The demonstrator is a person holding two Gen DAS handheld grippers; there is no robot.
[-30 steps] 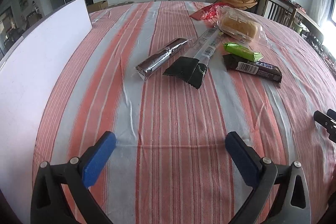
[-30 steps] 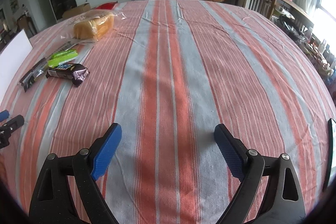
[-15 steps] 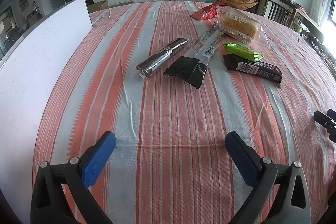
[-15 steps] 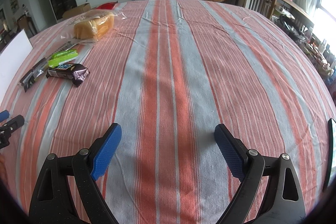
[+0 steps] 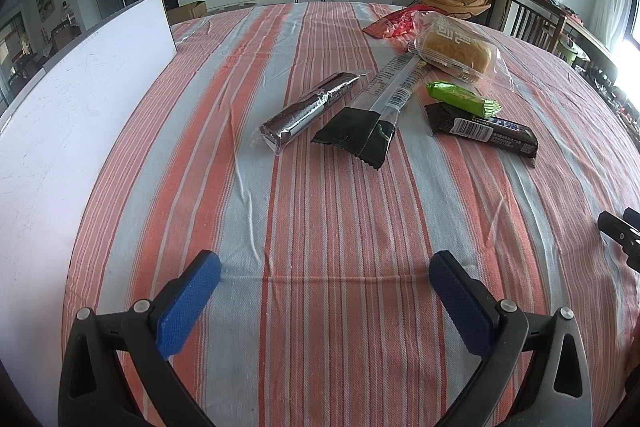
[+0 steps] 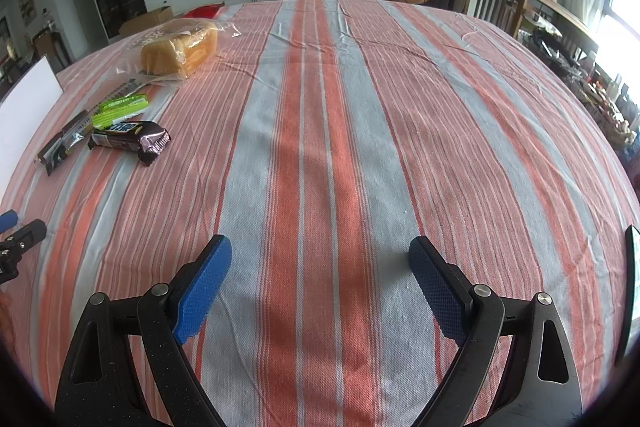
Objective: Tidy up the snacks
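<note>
I have both grippers low over the striped worktop (image 5: 320, 227), each with its blue fingers spread wide and nothing between them. Ahead of my left gripper (image 5: 325, 281) the snacks lie in a loose cluster: a silver-wrapped roll (image 5: 308, 111) straight ahead, a dark packet (image 5: 354, 137) just right of it under a long clear sleeve (image 5: 394, 87), then a green bar (image 5: 462, 99), a black bar (image 5: 484, 133), a bagged bread loaf (image 5: 456, 51) and a red pouch (image 5: 394, 25) farther out. A white board (image 5: 68, 115) stands left of these fingers. From my right gripper (image 6: 320, 267), the loaf (image 6: 180, 51) and bars sit far ahead to the left.
</note>
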